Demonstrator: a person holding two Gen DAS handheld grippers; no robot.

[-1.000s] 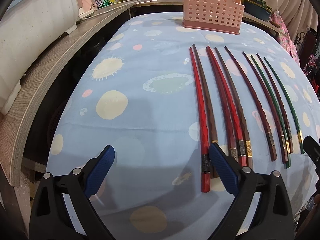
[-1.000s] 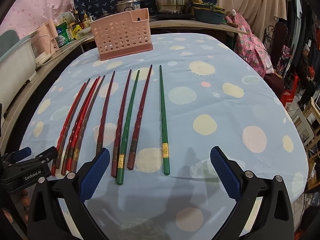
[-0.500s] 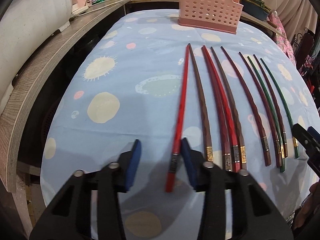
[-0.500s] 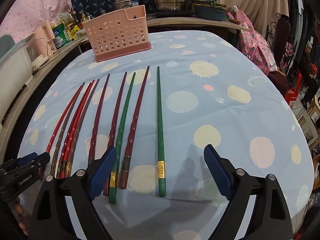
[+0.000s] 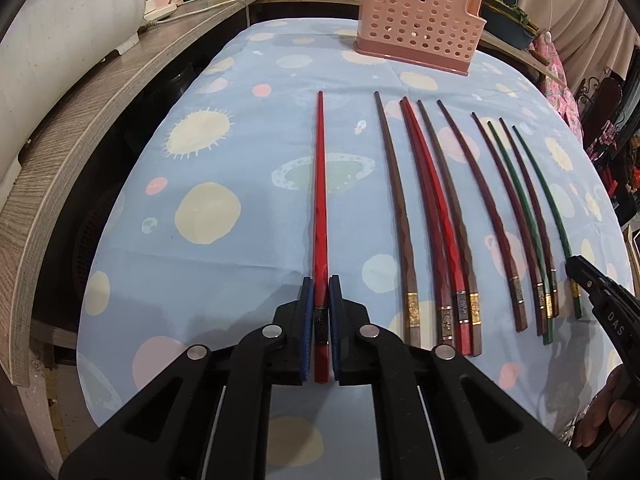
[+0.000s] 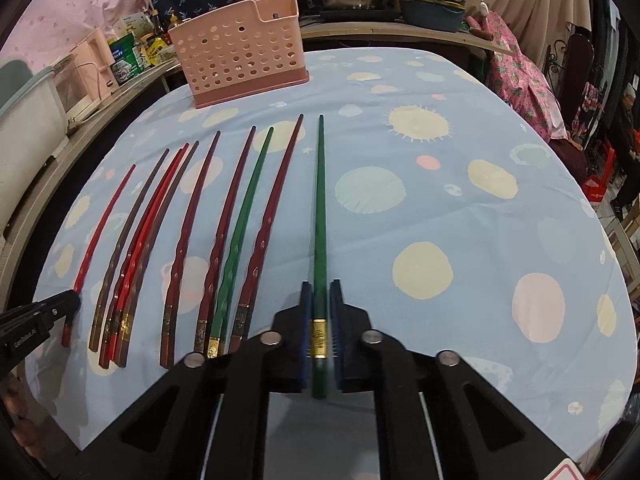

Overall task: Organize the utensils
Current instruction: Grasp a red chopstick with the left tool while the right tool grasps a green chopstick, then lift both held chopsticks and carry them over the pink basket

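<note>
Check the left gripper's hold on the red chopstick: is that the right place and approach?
Yes. The left gripper clamps the red chopstick at its thick banded butt end, approaching from the near table edge along its length. That end is widest, and no neighbouring chopstick crowds it.

Both wrist views sit low and close over the near edge of the table (image 5: 240, 248), facing along it toward the pink basket (image 5: 416, 36); each shares the chopstick row (image 6: 224, 240).
</note>
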